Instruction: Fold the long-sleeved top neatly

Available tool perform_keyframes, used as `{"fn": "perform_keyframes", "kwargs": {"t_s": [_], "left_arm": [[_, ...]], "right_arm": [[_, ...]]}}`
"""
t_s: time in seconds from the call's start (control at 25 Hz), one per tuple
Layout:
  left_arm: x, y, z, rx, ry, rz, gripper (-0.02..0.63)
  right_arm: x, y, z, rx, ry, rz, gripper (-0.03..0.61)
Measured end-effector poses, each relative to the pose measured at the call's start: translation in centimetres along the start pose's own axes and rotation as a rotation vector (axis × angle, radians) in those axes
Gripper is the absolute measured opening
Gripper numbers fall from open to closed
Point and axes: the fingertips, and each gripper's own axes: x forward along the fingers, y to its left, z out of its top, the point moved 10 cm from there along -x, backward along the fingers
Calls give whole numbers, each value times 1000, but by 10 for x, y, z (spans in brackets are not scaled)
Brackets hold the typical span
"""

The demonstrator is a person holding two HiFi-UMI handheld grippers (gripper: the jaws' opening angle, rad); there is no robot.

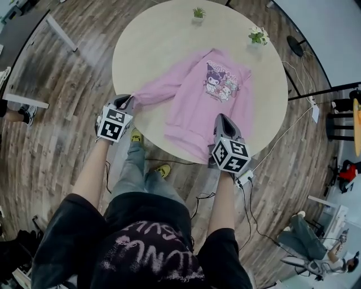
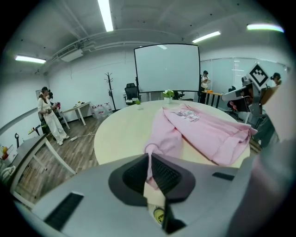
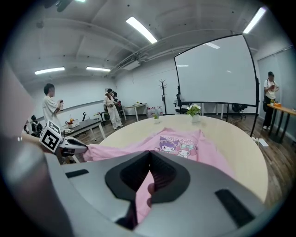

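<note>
A pink long-sleeved top (image 1: 207, 101) with a cartoon print lies face up on the round beige table (image 1: 158, 39). My left gripper (image 1: 127, 103) is shut on the cuff of its left-hand sleeve (image 2: 163, 139) at the table's near left edge; the sleeve is stretched out from the body. My right gripper (image 1: 221, 125) is shut on the top's bottom hem (image 3: 143, 203) at the near edge. In the right gripper view the top (image 3: 180, 146) spreads away across the table, and the left gripper (image 3: 69, 149) shows at the left.
Two small potted plants (image 1: 198, 13) (image 1: 258, 36) stand at the table's far side. Cables (image 1: 265, 158) run over the wooden floor by my feet. A projection screen (image 2: 167, 68), desks and several people stand around the room.
</note>
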Motion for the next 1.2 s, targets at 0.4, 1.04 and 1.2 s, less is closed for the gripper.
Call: {"fn": "perform_keyframes", "kwargs": {"t_s": [0.4, 1.04, 1.2], "left_arm": [[24, 108, 45, 12, -46, 45, 26], [87, 256, 78, 20, -40, 7, 26], [101, 284, 80, 35, -44, 3, 26]], "right_arm": [[43, 20, 36, 14, -5, -54, 6], [142, 73, 82, 43, 33, -131, 6], [158, 85, 84, 33, 47, -138, 6]]}}
